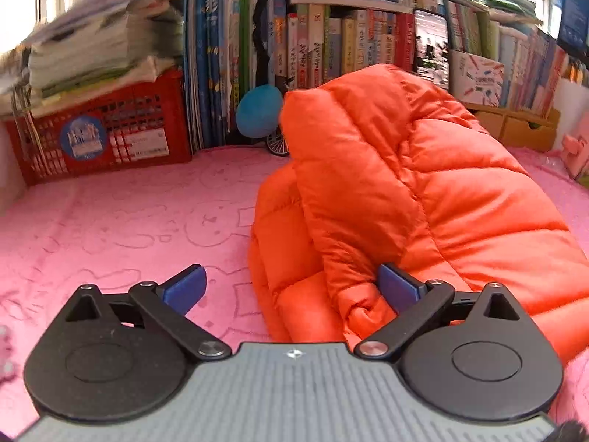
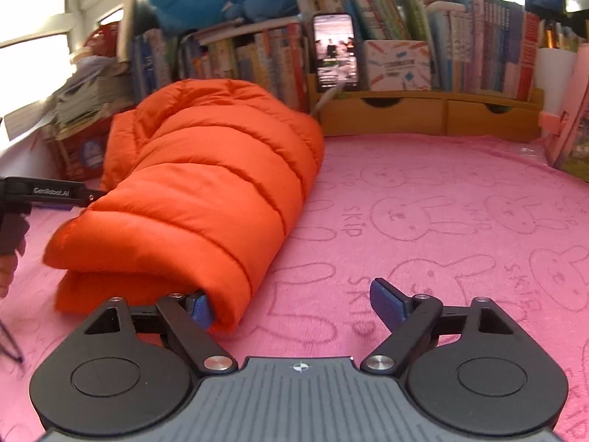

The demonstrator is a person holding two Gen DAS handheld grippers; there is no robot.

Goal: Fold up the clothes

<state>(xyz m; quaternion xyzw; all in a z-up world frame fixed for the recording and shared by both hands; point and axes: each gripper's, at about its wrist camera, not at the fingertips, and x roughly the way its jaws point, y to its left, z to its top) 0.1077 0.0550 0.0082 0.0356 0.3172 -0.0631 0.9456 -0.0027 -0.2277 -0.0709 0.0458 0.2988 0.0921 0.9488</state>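
Observation:
An orange puffer jacket (image 1: 423,184) lies folded into a thick bundle on a pink bunny-print towel (image 1: 129,221). My left gripper (image 1: 291,289) is open wide at the bundle's near left edge. Its right pad (image 1: 399,289) rests against the fabric and its left pad (image 1: 184,289) hangs over bare towel. In the right wrist view the jacket (image 2: 206,191) fills the left centre. My right gripper (image 2: 294,307) is open at its near right corner, with the left pad (image 2: 200,309) touching the fold and the right pad (image 2: 386,305) over the towel (image 2: 441,221). The left gripper's black body (image 2: 55,193) pokes in beyond the jacket.
A red crate (image 1: 110,136) under stacked papers stands back left. Rows of books (image 1: 331,44) line the back, with a lit phone (image 2: 335,51) propped above wooden drawers (image 2: 405,114). A blue plush ball (image 1: 259,110) sits behind the jacket. A hand (image 2: 7,265) shows at the left edge.

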